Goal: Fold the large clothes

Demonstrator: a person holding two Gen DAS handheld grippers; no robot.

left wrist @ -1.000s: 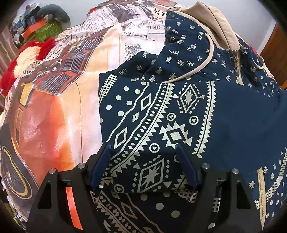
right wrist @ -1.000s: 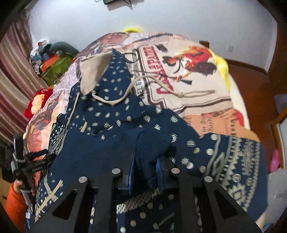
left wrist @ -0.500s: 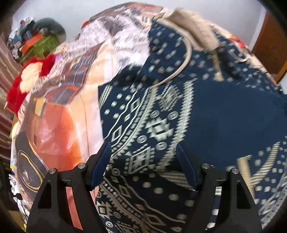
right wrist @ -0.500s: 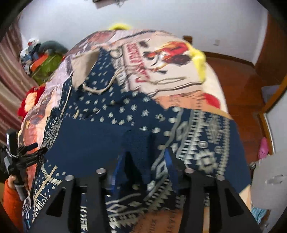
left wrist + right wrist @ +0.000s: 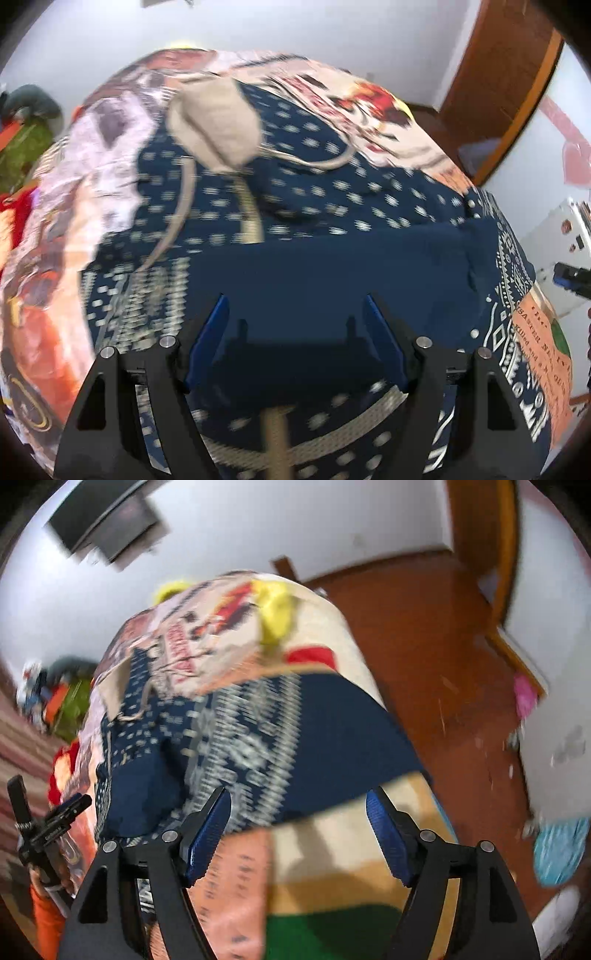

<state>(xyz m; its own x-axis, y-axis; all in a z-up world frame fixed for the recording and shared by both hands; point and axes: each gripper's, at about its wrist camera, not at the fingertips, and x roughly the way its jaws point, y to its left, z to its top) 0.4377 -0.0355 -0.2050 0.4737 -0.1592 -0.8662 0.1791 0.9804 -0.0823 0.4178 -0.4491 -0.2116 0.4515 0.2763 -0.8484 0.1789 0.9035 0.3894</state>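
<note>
Gaping wide with nothing between its blue pads, the left gripper [image 5: 295, 332] hangs over the navy patterned hoodie [image 5: 332, 266], whose beige hood [image 5: 218, 122] lies farther ahead. Equally spread and empty, the right gripper [image 5: 299, 823] sits above the printed bedspread [image 5: 332, 867], hoodie just beyond its fingertips.

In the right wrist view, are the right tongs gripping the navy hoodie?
No, the right tongs stand wide open with nothing between their blue pads, and the navy hoodie lies beyond them.
</note>
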